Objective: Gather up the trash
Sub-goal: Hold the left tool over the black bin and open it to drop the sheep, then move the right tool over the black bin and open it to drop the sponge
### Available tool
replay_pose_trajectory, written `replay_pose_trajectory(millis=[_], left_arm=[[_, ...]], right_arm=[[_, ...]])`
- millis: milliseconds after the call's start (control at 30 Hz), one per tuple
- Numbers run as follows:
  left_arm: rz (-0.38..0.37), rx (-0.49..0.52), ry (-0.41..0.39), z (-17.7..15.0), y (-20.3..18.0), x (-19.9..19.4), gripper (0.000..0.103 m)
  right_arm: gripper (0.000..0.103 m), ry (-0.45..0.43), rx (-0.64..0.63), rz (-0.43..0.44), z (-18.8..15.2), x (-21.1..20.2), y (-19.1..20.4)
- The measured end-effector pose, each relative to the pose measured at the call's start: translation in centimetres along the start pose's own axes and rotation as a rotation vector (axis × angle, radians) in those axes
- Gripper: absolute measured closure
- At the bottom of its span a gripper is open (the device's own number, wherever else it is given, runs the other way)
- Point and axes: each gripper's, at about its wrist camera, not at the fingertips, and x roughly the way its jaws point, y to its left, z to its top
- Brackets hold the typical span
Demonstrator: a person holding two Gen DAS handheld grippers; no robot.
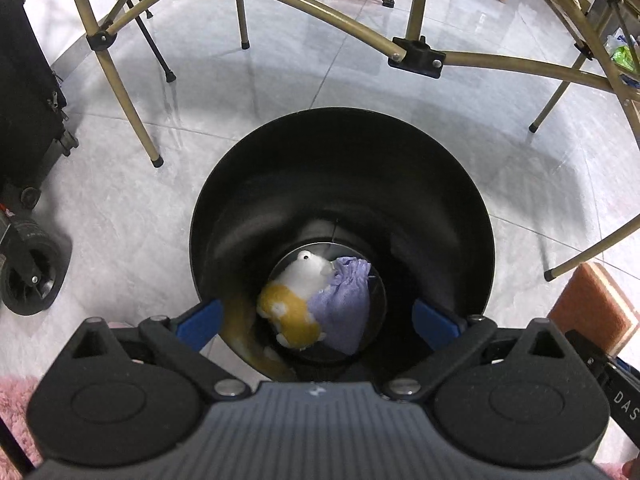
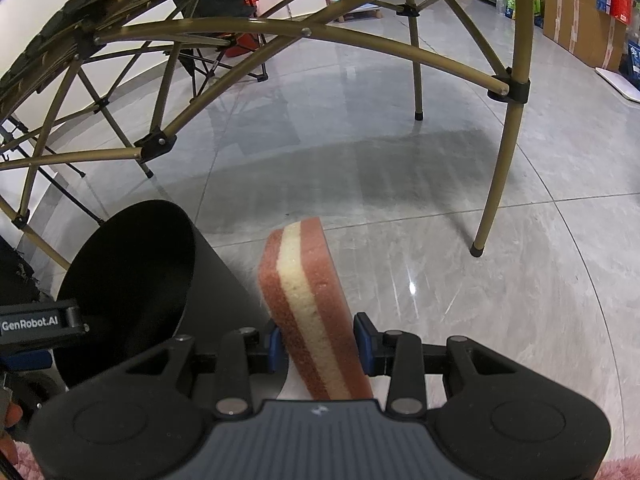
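Note:
A black round trash bin (image 1: 340,152) stands on the grey tiled floor, seen from above in the left wrist view. At its bottom lie a white-and-yellow plush toy (image 1: 296,296) and a purple cloth pouch (image 1: 348,304). My left gripper (image 1: 318,320) is open and empty, its blue fingers spread over the bin's near rim. My right gripper (image 2: 320,340) is shut on a pink-and-cream layered sponge (image 2: 308,288), held upright just right of the bin (image 2: 128,280). The sponge also shows at the right edge of the left wrist view (image 1: 592,308).
Gold folding-table legs and cross bars (image 1: 416,52) arch over the bin; one leg (image 2: 496,184) stands to the right. A black wheeled case (image 1: 28,112) is at the left. Cardboard boxes (image 2: 580,20) line the far right. Pink rug (image 1: 16,412) lies below.

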Motion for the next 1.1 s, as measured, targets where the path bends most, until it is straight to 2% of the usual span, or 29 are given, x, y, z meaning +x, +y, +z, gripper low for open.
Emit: replay_pose_trajectory(millis=[500, 1100], left_arm=[[-0.002, 0.040, -0.037, -0.7, 0.6, -1.4, 0.000], [0.017, 0.061, -0.125, -0.9, 3.5, -4.3, 0.000]], right_arm=[[0.068, -0.029, -0.040, 0.020, 0.2, -1.1, 1.9], [0.068, -0.118, -0.137, 0.069, 1.3, -3.6, 8.7]])
